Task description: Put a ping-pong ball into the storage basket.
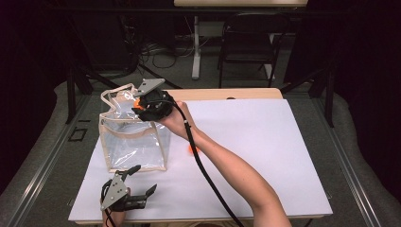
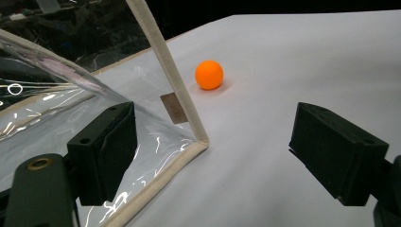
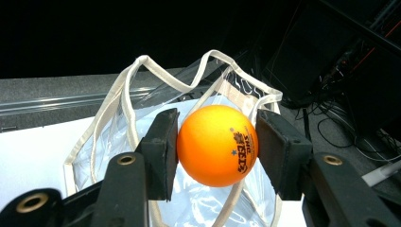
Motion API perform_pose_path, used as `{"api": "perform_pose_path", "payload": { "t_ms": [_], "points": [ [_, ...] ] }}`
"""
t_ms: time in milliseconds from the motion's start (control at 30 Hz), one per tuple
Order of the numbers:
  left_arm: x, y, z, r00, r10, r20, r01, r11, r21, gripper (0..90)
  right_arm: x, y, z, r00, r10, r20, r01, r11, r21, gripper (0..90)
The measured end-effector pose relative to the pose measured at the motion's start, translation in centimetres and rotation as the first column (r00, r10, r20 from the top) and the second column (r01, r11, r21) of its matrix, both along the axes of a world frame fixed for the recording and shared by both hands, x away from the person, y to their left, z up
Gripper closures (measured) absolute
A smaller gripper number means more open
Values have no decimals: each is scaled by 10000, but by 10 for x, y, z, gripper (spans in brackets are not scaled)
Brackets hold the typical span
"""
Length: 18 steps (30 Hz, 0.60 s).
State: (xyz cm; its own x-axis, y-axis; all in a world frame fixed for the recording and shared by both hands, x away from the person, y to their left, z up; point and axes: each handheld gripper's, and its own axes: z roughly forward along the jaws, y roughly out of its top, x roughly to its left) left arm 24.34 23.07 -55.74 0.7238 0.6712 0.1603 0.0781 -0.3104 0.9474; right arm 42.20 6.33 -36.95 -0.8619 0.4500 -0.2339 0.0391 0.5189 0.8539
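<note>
your right gripper [image 3: 217, 142] has its jaws clamped on an orange ball [image 3: 216, 145] above the clear bag [image 1: 135, 137], upper left of the frame. next, probably release inside. left gripper [image 2: 213, 156] idles wide open, holding nothing.

Room ahead of me: dark | floor [image 1: 179, 71]: grey, cables [image 1: 161, 54] strewn | black chair [image 1: 248, 45] | white desk leg [image 1: 196, 47] | table [image 1: 265, 137]: white top
</note>
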Motion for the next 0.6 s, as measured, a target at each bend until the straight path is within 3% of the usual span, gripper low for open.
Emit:
{"api": "perform_pose_path", "payload": {
  "t_ms": [600],
  "points": [
    [0, 0, 0, 10000, -15, 1, 15, 10000, -43, 157, 2, 3, -5, 9998, -36, -187, 34, 9999, -99, 509]
  ]
}}
